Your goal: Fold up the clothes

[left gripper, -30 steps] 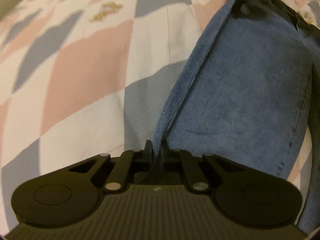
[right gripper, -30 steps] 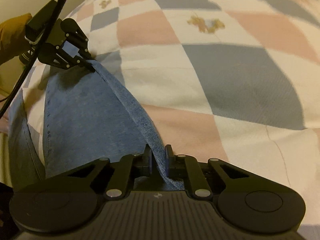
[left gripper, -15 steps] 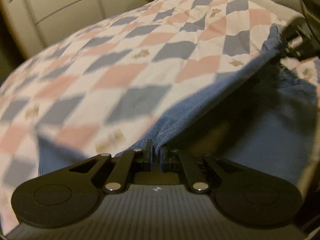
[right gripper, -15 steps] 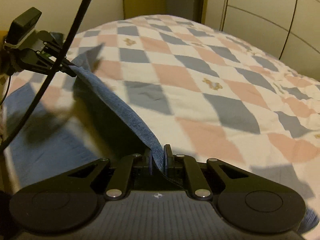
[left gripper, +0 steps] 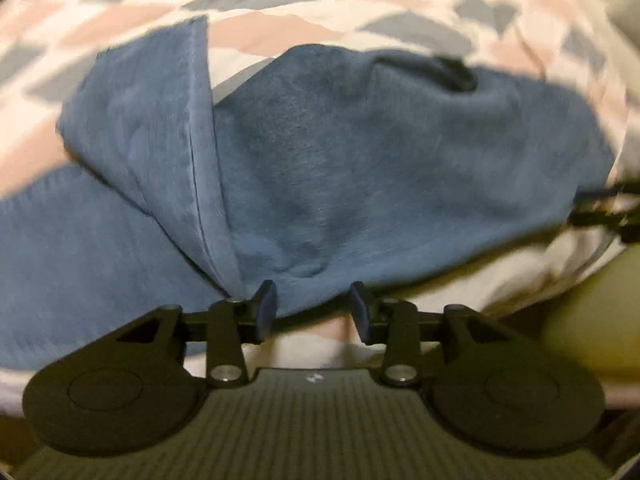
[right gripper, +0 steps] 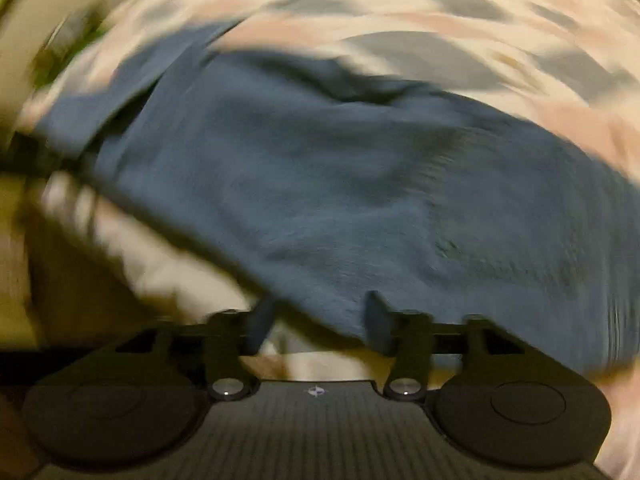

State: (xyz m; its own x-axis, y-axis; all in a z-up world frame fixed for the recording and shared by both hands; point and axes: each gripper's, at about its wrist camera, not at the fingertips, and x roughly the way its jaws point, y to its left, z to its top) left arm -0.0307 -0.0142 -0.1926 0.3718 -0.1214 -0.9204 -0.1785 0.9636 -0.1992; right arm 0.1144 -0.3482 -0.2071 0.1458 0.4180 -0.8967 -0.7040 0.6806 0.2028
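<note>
Blue denim jeans (left gripper: pixel 360 168) lie folded over on the checked bedspread (left gripper: pixel 280 20). A raised fold with a seam (left gripper: pixel 196 152) stands at the left. My left gripper (left gripper: pixel 314 312) is open, its fingers at the near edge of the denim, holding nothing. In the right wrist view the jeans (right gripper: pixel 340 184) fill the middle, blurred by motion. My right gripper (right gripper: pixel 316 322) is open at the denim's near edge, holding nothing. Its tip also shows at the right edge of the left wrist view (left gripper: pixel 608 212).
The pink, grey and white checked bedspread (right gripper: pixel 440 20) reaches past the jeans on all far sides. The bed's near edge and a pale sheet (left gripper: pixel 500 280) lie just under the grippers. A yellowish surface (left gripper: pixel 592 320) is at the lower right.
Both grippers have opened and let go of the jeans' edge. The lifted denim has come down folded onto the rest of the jeans. Both cameras now tilt downward.
</note>
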